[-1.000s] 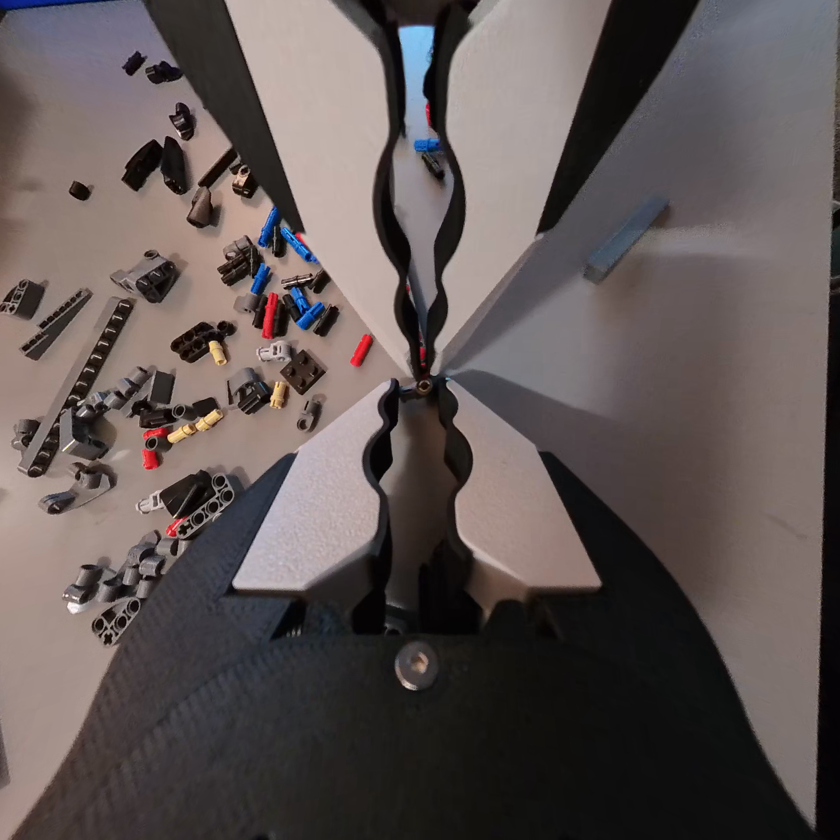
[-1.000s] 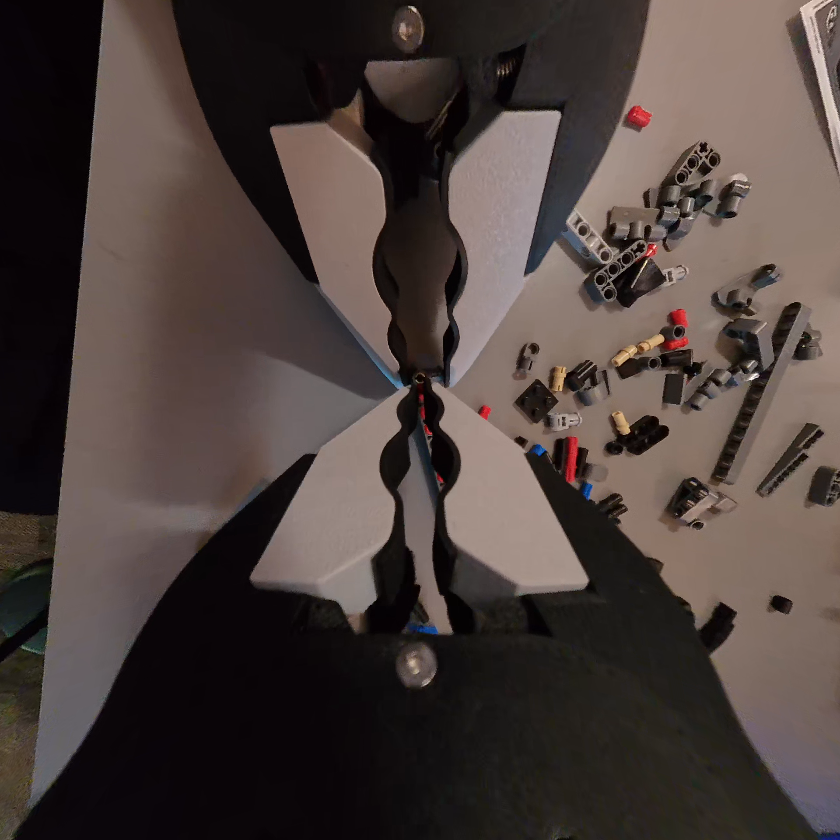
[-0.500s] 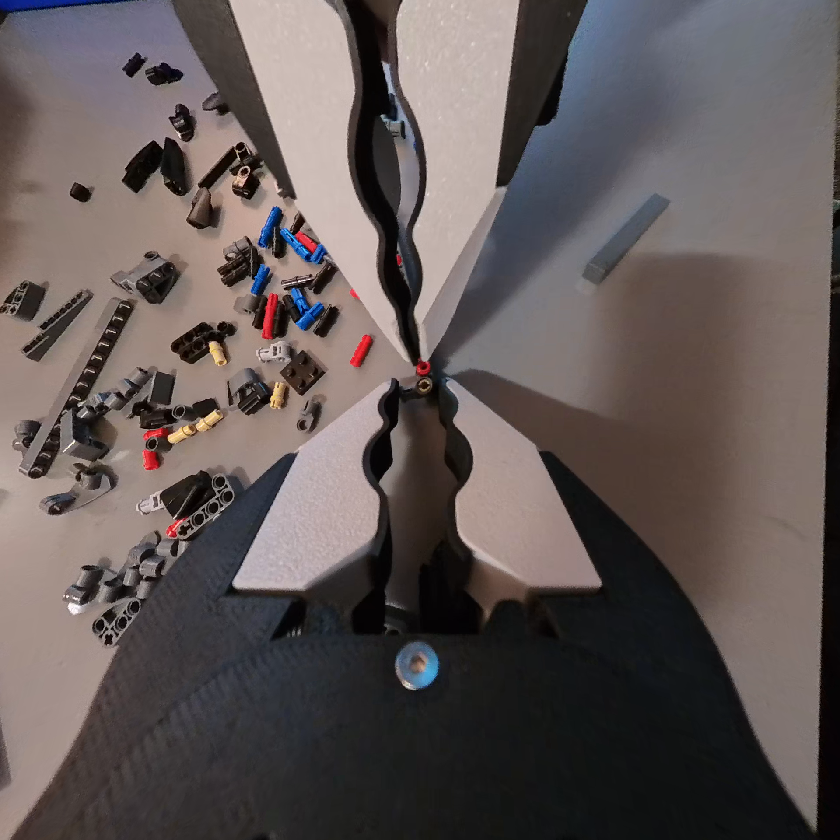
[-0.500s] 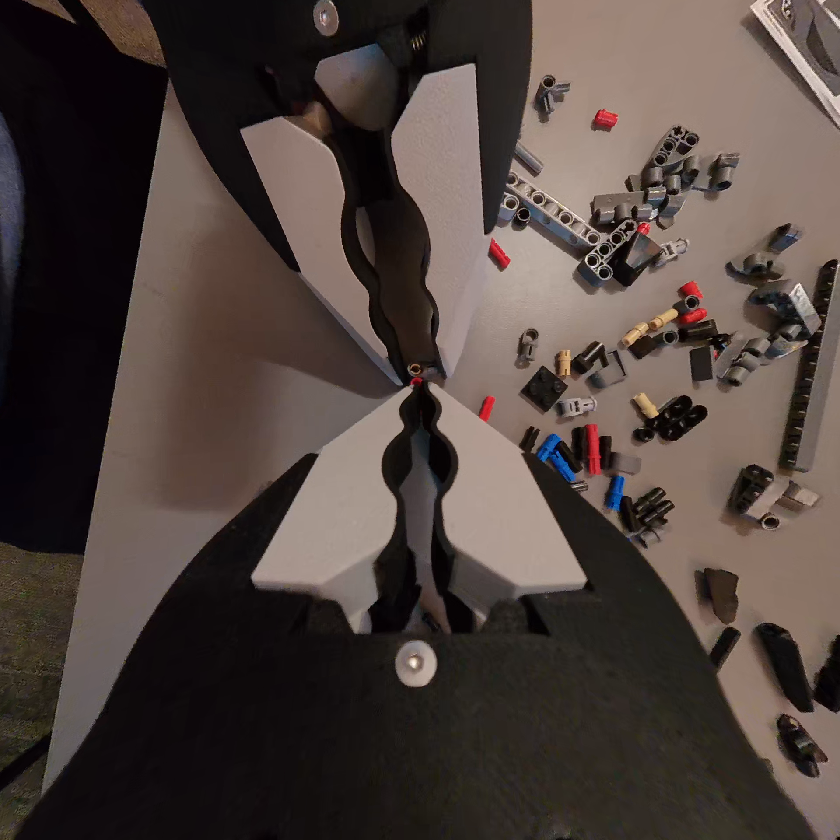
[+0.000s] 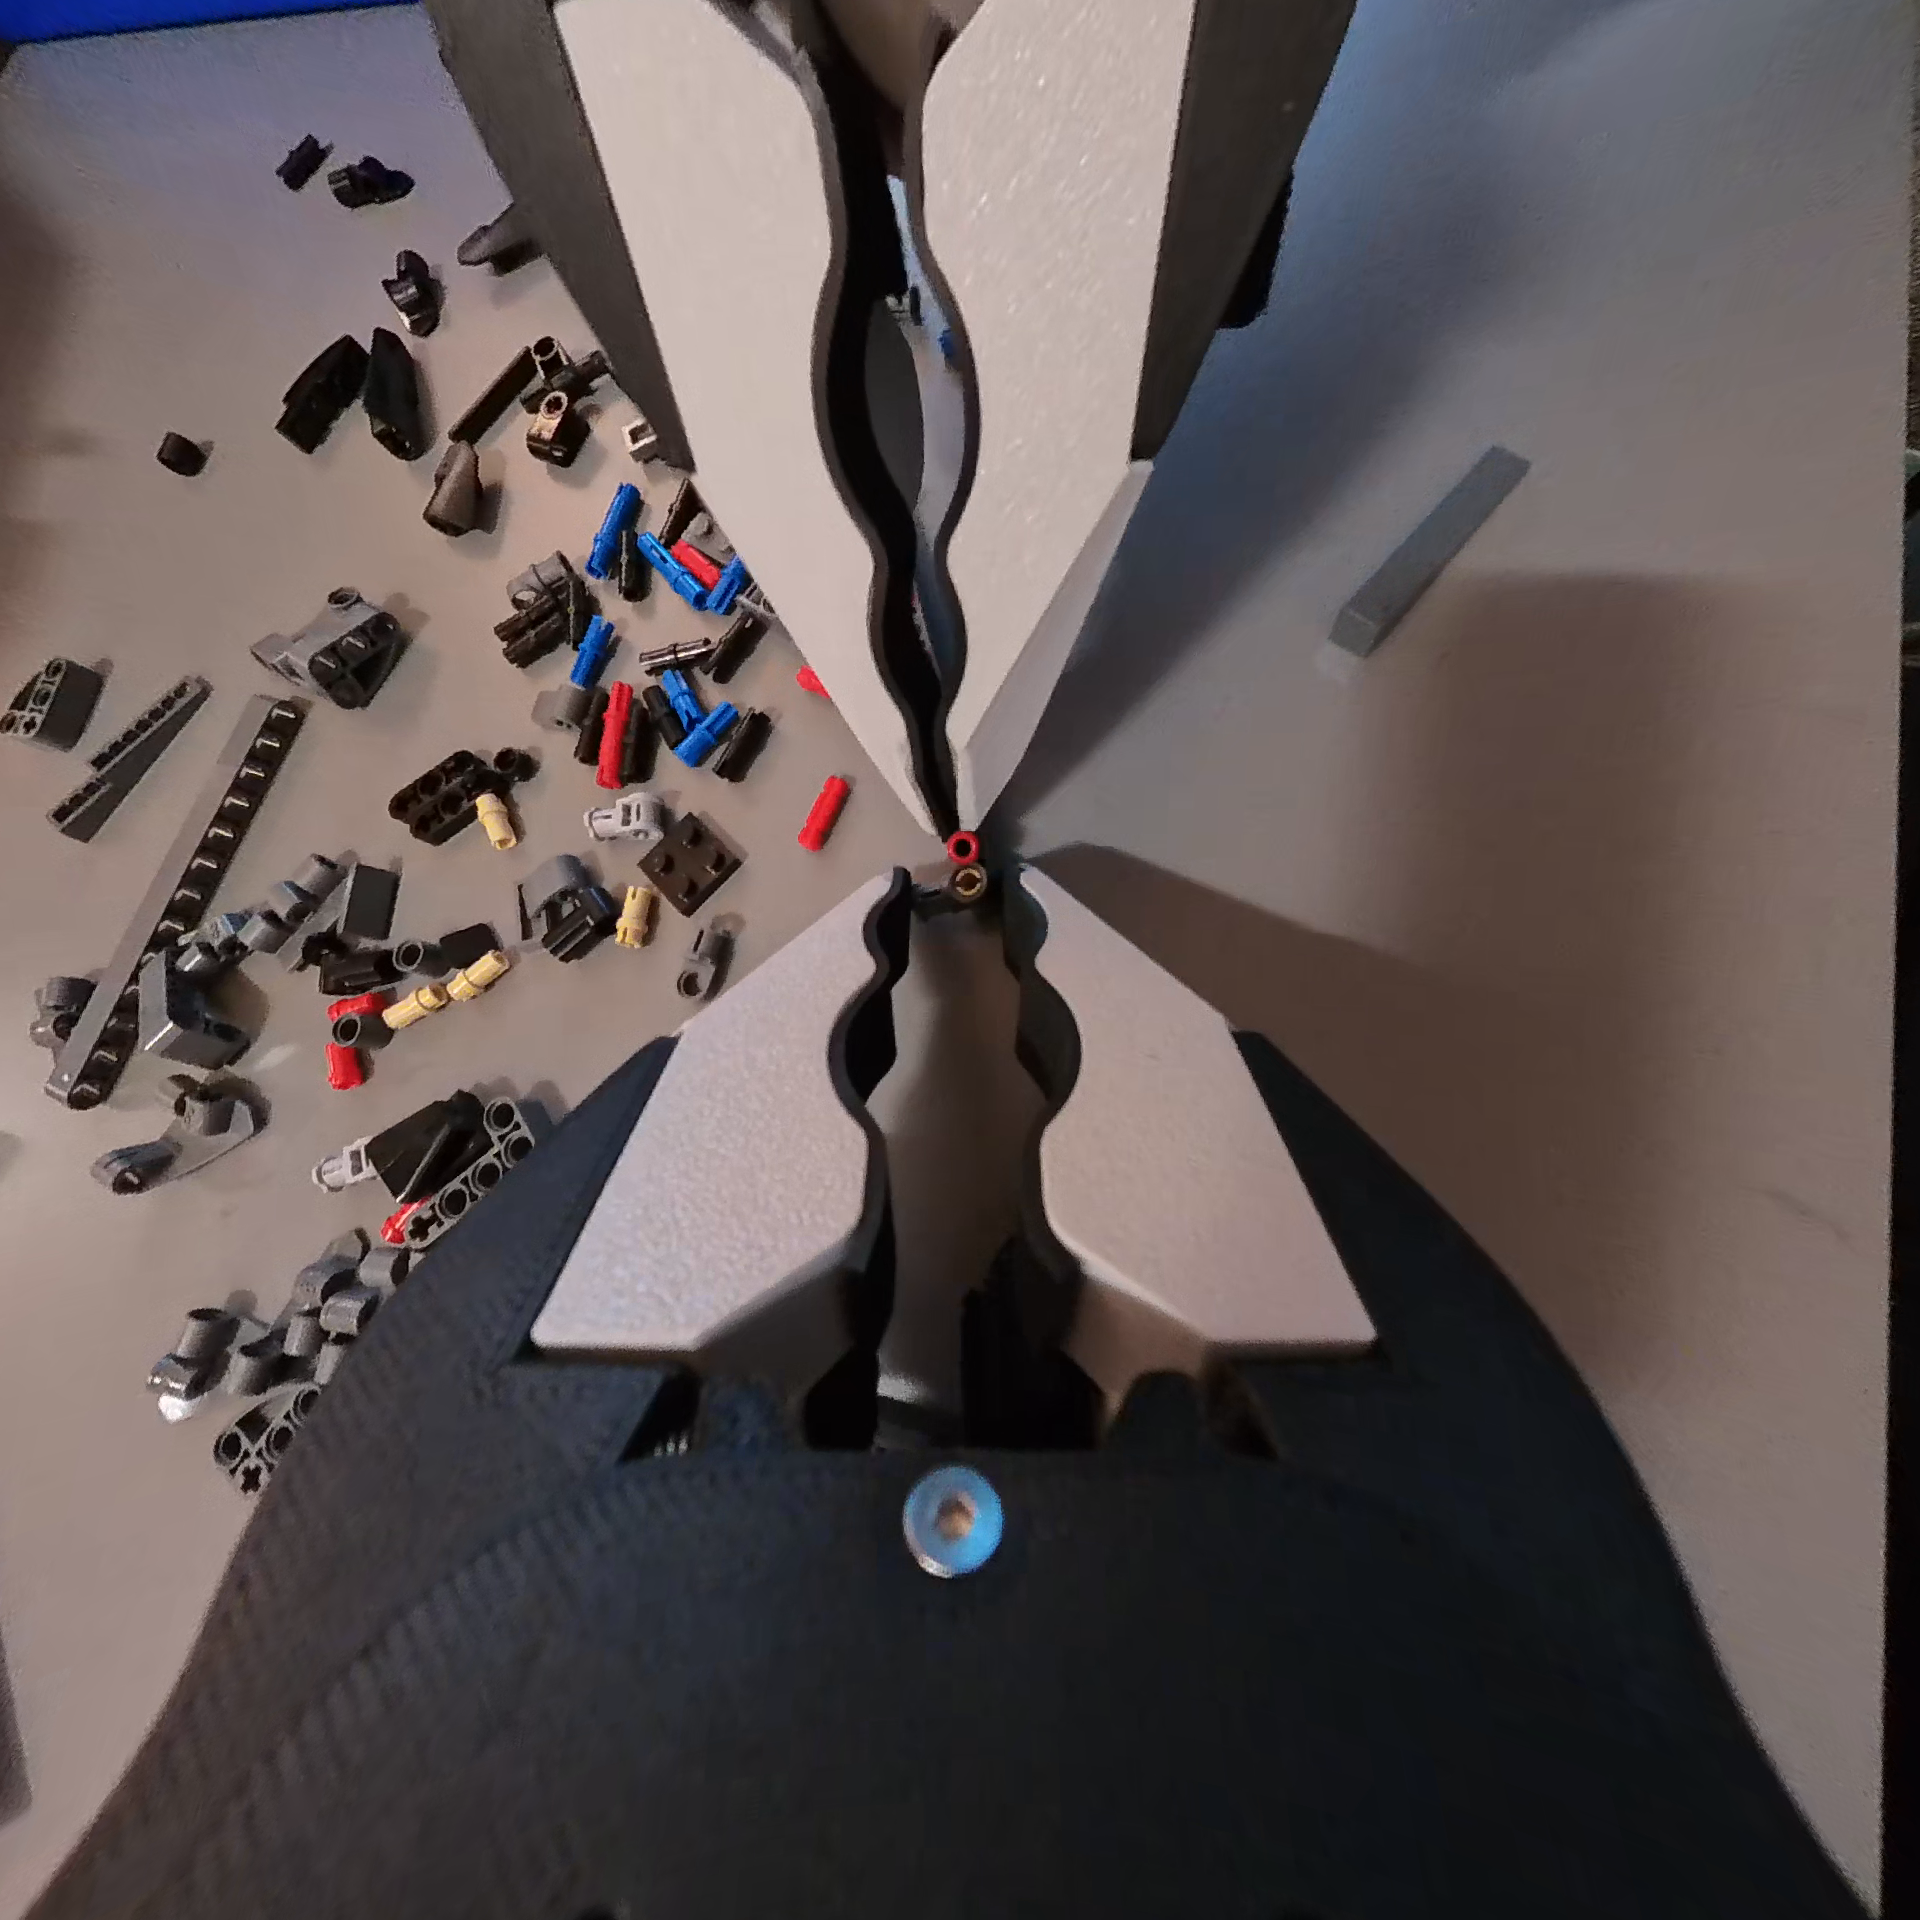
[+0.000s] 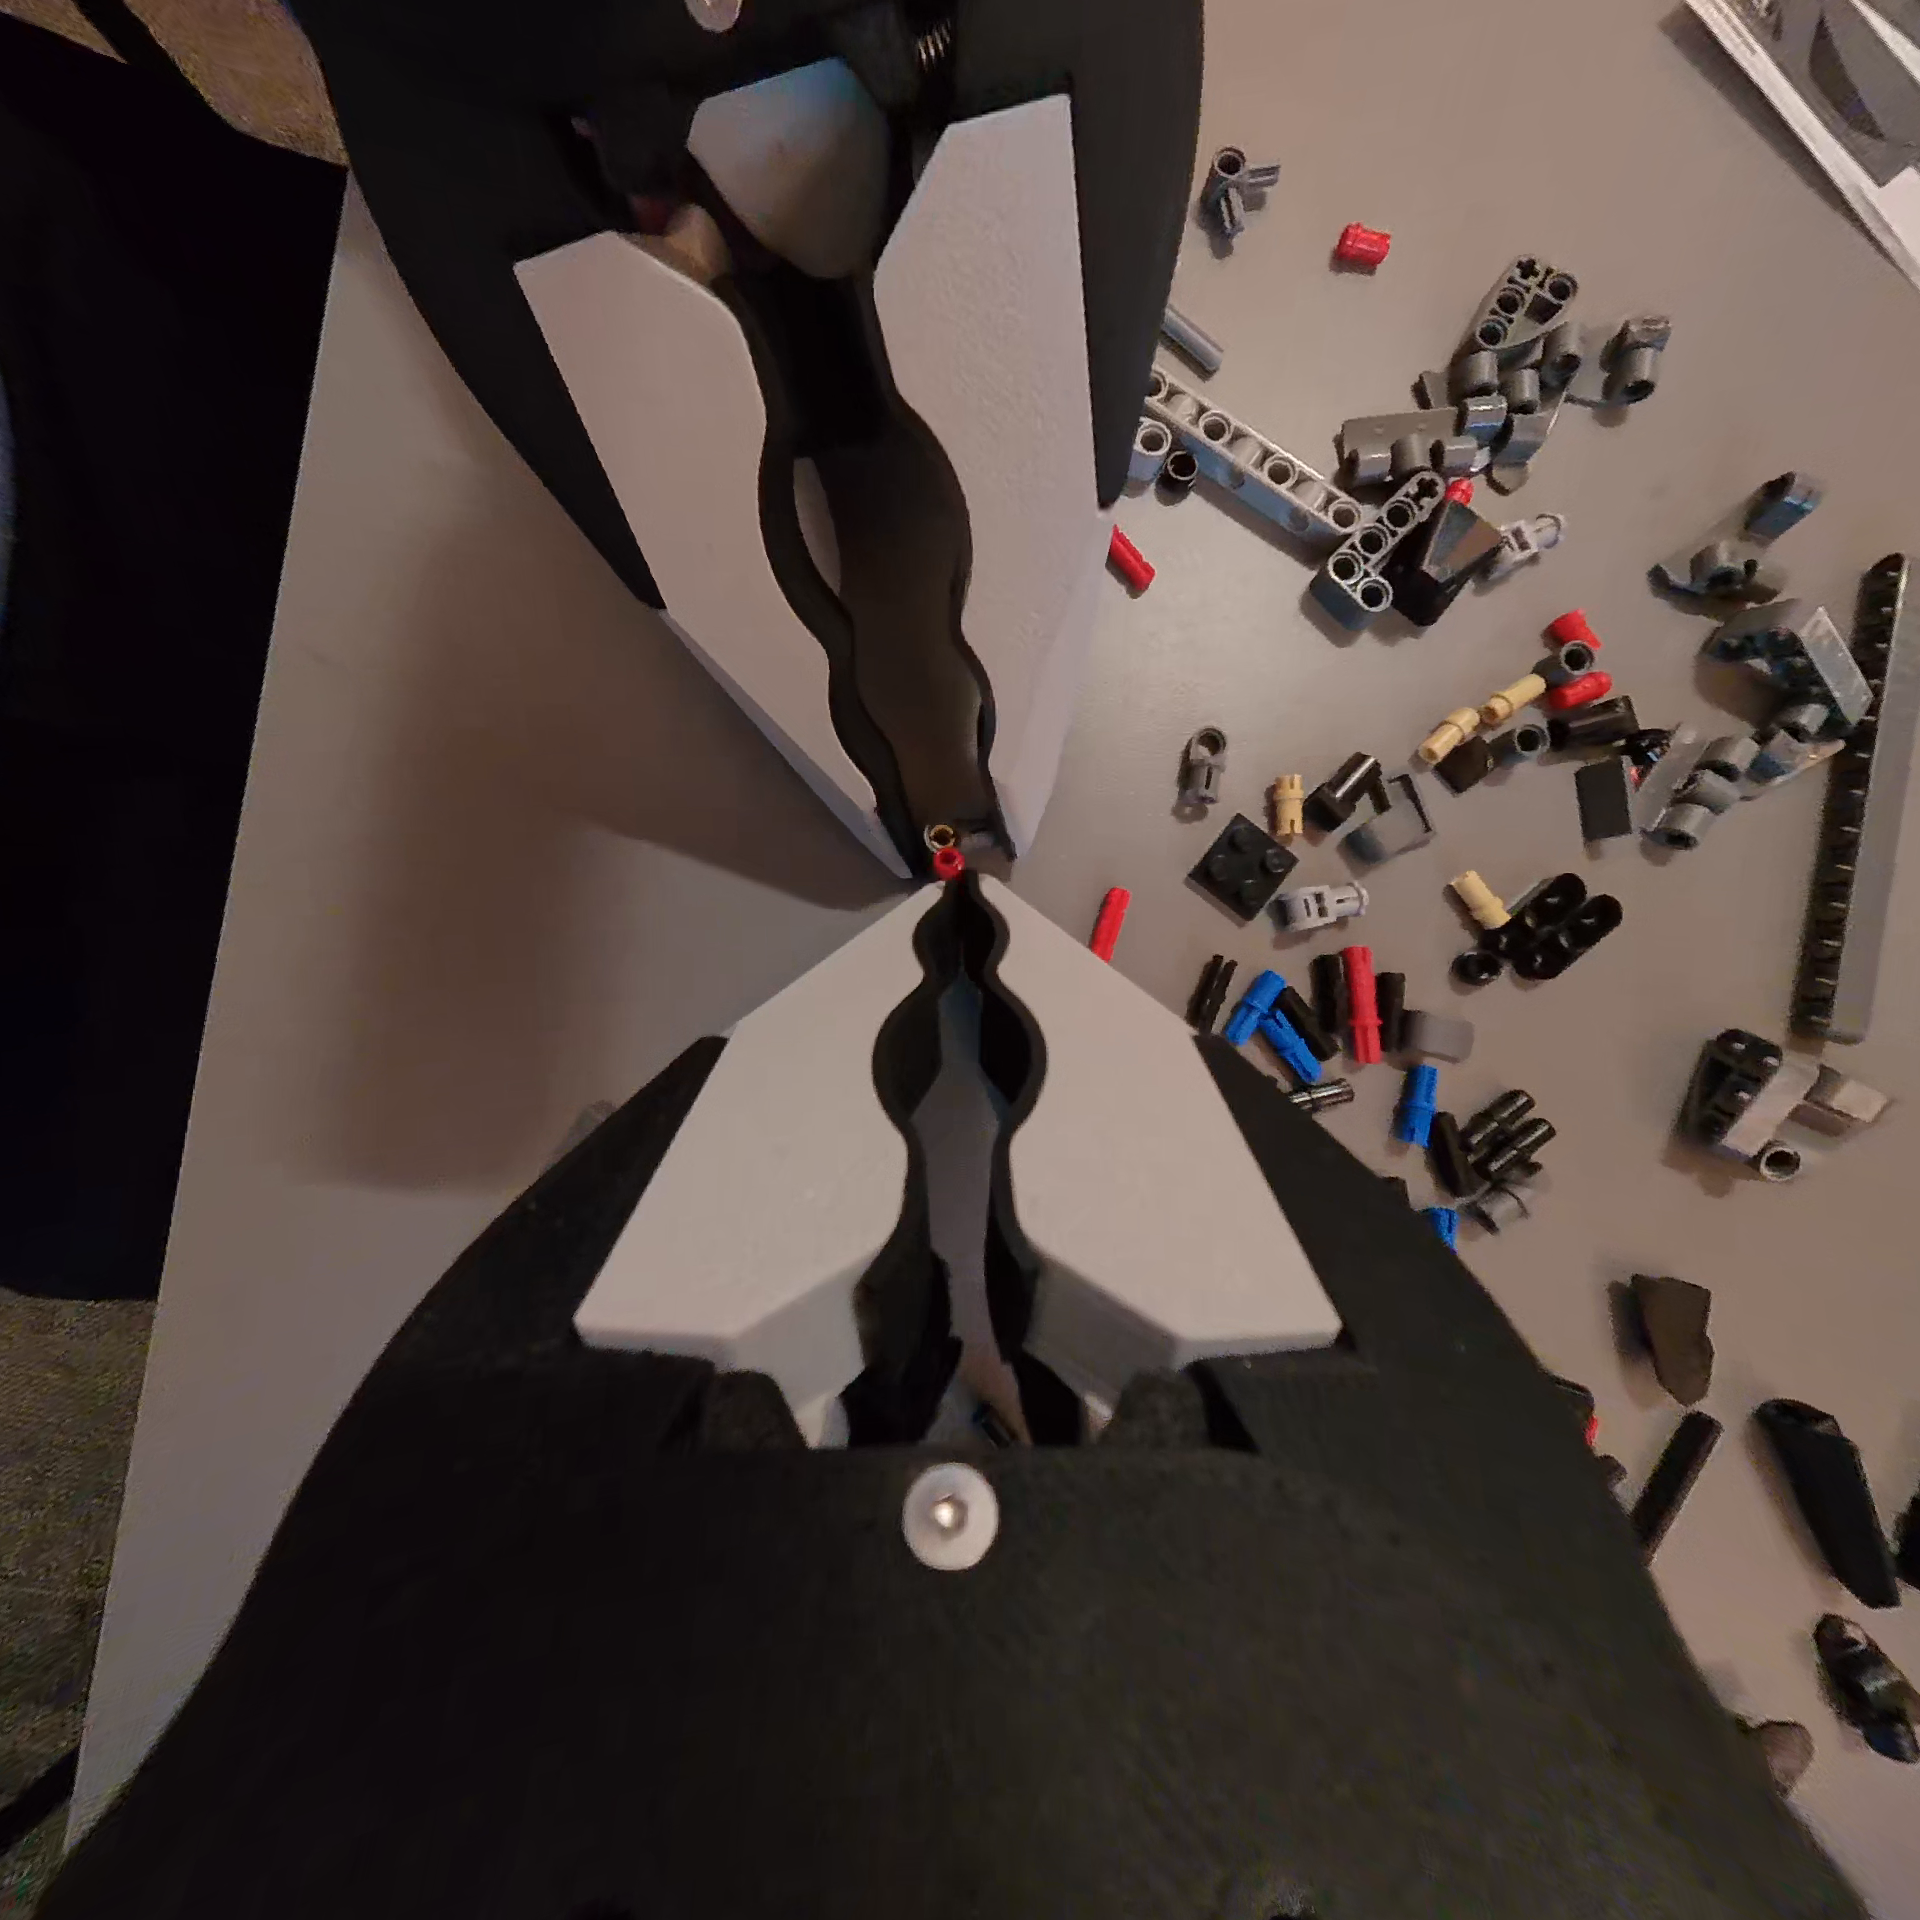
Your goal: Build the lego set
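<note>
My left gripper (image 5: 958, 885) comes up from the bottom of the left wrist view, shut on a small dark connector (image 5: 966, 883) with a tan round end. My right gripper (image 5: 961, 831) points down at it from above, shut on a thin red pin (image 5: 964, 846). The pin's end sits just above the connector's hole, touching or nearly touching. In the right wrist view my right gripper (image 6: 951, 883) holds the red pin (image 6: 948, 862) at its tips. The left gripper (image 6: 951, 831) faces it with the connector (image 6: 940, 834). Both hover above the grey table (image 5: 1455, 1039).
Several loose black, grey, blue, red and tan pieces (image 5: 623, 675) lie scattered to the left, with a long dark beam (image 5: 177, 904). A grey bar (image 5: 1434, 551) lies alone at the right. In the right wrist view the pile (image 6: 1455, 935) is at the right, with a booklet (image 6: 1829, 104) in the top corner. My two grippers' fingertips are within a few centimetres of each other. The long dark beam (image 5: 177, 904) lies around 15 centimetres away from my left fingertips. The right camera catches it too, in the right wrist view (image 6: 1861, 779).
The right gripper has swung and tilted, so its view now shows more of the pile. The red pin's end now shows beside the connector's hole. The left gripper has stayed put.
</note>
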Available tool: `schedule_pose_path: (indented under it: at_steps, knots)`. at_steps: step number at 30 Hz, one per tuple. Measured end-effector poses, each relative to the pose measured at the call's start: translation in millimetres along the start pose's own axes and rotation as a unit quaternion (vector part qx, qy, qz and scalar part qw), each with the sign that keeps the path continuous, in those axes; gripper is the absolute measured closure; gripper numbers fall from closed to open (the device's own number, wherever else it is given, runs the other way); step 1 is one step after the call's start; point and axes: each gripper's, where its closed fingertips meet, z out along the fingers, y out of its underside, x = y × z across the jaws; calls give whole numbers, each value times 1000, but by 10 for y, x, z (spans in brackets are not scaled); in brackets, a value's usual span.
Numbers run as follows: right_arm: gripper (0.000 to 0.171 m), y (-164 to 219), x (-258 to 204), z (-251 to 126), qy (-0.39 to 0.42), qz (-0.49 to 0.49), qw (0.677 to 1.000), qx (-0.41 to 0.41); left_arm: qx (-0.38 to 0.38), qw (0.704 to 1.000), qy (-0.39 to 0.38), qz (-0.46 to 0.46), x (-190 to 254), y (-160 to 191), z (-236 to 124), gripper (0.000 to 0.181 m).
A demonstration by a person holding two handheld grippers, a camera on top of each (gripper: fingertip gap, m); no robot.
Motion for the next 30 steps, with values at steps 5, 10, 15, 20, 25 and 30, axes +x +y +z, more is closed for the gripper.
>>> schedule_pose_path:
  at_steps: [5,10,15,20,25,30]
  knots:
    - [171,-12,3,-16,4,1,1000,9,0,1000,2,0,0,-3,3,166]
    - [166,-45,12,-70,11,-5,1000,13,0,1000,3,-1,-1,-5,6,166]
    - [162,-6,-11,-22,16,-26,999,-11,0,1000,4,-1,-3,-8,11,166]
    - [164,-28,-32,-10,39,-51,998,-16,0,1000,3,0,-2,-9,13,166]
    - [168,-27,-38,14,55,-65,996,-22,0,1000,3,2,-2,-11,16,166]
    - [170,-26,-44,7,41,-37,998,2,0,1000,1,4,0,-11,15,166]
